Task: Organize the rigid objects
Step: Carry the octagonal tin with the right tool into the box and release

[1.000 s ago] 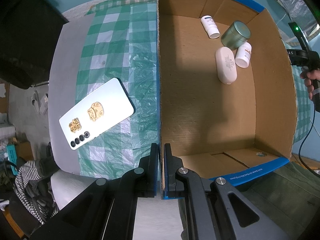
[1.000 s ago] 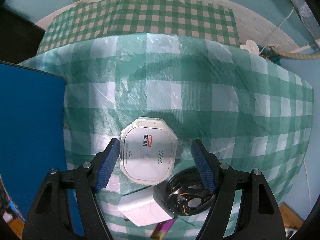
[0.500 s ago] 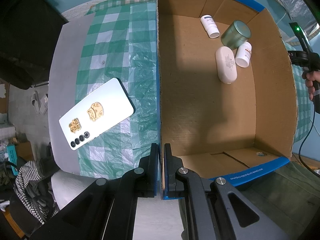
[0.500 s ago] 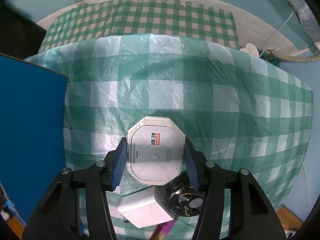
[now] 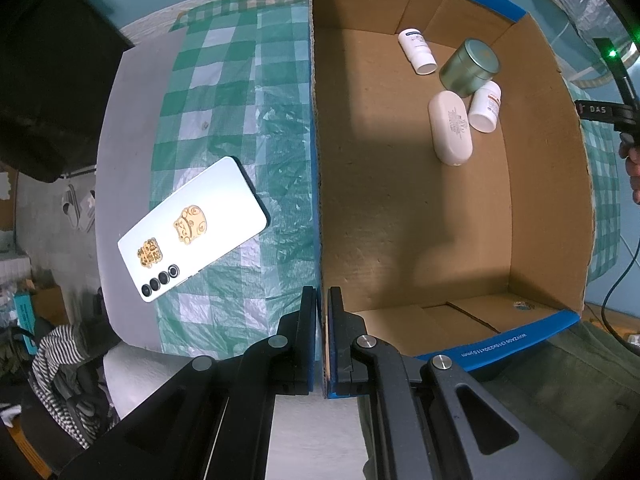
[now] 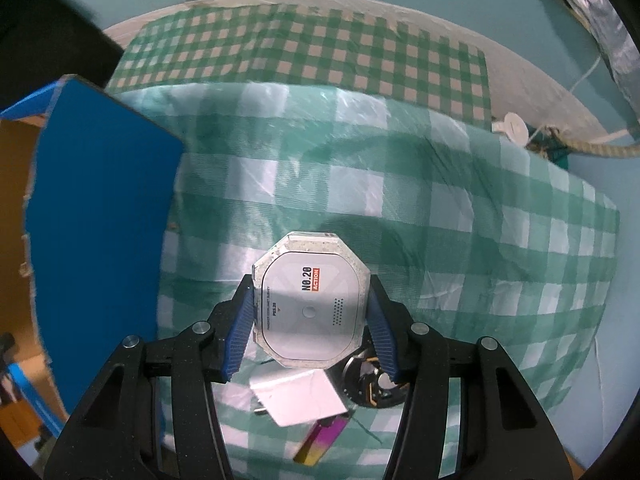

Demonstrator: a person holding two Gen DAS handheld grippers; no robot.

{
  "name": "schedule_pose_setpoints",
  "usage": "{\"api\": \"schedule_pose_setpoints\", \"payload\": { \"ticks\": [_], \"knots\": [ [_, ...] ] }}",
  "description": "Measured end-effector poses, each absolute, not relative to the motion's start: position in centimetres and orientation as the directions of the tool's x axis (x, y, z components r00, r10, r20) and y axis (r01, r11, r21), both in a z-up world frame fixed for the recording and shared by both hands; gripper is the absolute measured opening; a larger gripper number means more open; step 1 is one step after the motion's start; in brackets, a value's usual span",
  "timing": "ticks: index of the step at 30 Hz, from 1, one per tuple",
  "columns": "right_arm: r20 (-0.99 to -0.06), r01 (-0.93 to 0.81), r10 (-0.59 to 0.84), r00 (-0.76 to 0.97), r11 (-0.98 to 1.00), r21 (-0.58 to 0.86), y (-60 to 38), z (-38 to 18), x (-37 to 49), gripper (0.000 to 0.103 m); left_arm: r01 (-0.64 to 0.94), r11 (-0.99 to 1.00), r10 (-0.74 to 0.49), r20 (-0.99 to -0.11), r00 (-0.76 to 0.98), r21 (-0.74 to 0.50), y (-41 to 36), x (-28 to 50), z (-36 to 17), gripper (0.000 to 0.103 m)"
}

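Note:
My right gripper (image 6: 310,310) is shut on a white octagonal device (image 6: 310,308) marked "NO.20", lifted a little off the green checked cloth. Its blue pads (image 6: 242,332) press both flat sides. Beneath it lie a white square adapter (image 6: 298,398), a black round part (image 6: 370,386) and a small pink-yellow item (image 6: 320,440). My left gripper (image 5: 322,312) is shut on the near wall of the cardboard box (image 5: 316,160). Inside the box lie a white oval case (image 5: 450,126), a green tin (image 5: 470,66) and two white bottles (image 5: 416,50). A white phone (image 5: 192,228) rests on the cloth left of the box.
The box's blue outer wall (image 6: 100,220) stands close on the left of my right gripper. The checked cloth (image 6: 440,220) stretches to the right and back. A rope and a white round thing (image 6: 516,126) lie at the far right edge. A person's hand (image 5: 632,164) shows beyond the box.
My right gripper closed on the octagonal device and rose with it, rolling slightly, so the box's wall now shows more. The left gripper and box have not moved.

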State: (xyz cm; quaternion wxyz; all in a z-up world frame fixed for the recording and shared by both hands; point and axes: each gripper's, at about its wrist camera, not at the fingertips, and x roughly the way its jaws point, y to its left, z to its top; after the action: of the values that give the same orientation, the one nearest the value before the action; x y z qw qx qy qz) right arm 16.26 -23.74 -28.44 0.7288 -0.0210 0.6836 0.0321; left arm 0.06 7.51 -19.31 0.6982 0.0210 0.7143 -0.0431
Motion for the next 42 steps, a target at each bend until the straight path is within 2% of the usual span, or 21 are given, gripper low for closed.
{"api": "schedule_pose_setpoints", "payload": {
  "ticks": [26, 42],
  "knots": [
    [-0.988, -0.276, 0.07, 0.141, 0.961, 0.028, -18.4, -20.4, 15.1, 0.053, 0.108, 0.994, -0.031, -0.999, -0.02, -0.033, 7.3, 0.0, -19.2, 0.005],
    [-0.982, -0.438, 0.111, 0.155, 0.899, 0.032, -12.7, -17.9, 14.2, 0.053, 0.101, 0.994, -0.035, -0.999, -0.014, -0.036, 7.4, 0.0, -19.1, 0.005]
  ]
}}
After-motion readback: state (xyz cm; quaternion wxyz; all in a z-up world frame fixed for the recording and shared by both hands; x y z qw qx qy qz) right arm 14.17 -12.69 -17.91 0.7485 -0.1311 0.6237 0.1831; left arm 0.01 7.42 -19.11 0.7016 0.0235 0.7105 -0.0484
